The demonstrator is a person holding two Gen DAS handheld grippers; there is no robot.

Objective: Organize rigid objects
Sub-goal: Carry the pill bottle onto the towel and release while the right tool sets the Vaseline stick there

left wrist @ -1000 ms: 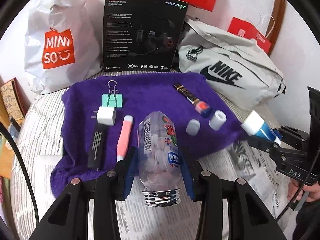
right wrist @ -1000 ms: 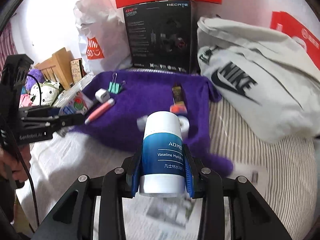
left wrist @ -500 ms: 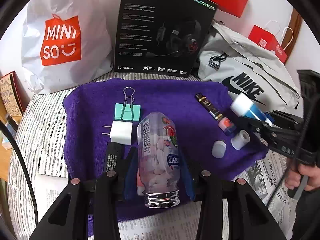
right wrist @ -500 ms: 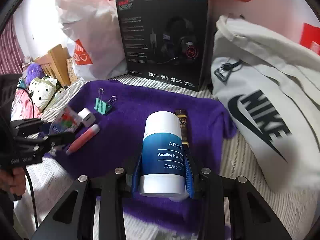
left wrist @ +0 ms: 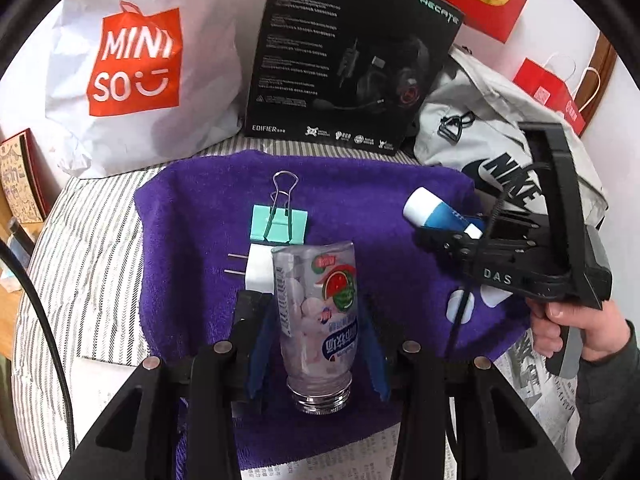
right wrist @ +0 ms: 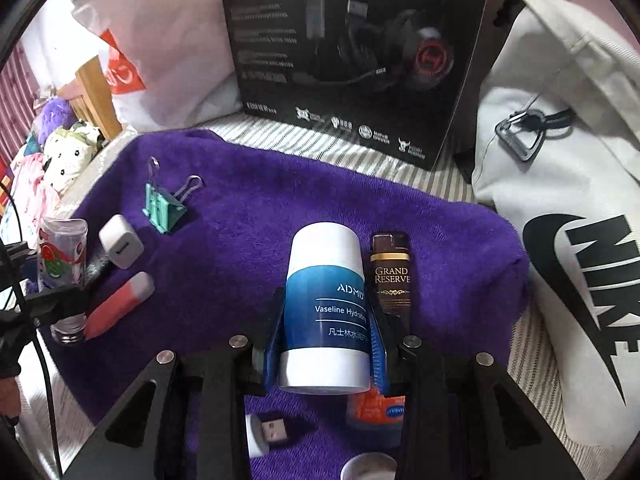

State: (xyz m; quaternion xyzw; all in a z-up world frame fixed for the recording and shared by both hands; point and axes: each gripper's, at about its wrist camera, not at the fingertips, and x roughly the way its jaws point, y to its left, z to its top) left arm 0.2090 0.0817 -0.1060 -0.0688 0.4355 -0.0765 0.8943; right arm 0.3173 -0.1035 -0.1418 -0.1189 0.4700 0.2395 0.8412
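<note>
Blue-white "Vaseline Hydrating" plastic bottle (right wrist: 326, 308) clamped in right gripper (right wrist: 326, 344), long axis pointing forward; left gripper (left wrist: 314, 344) grips clear watermelon-label candy bottle (left wrist: 318, 312), cap toward camera.

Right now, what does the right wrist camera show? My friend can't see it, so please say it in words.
The right gripper holds a blue and white Vaseline tube over a purple towel. A brown Grand Reserve stick lies just right of it, with a green binder clip, white plug and pink pen to the left.
</note>
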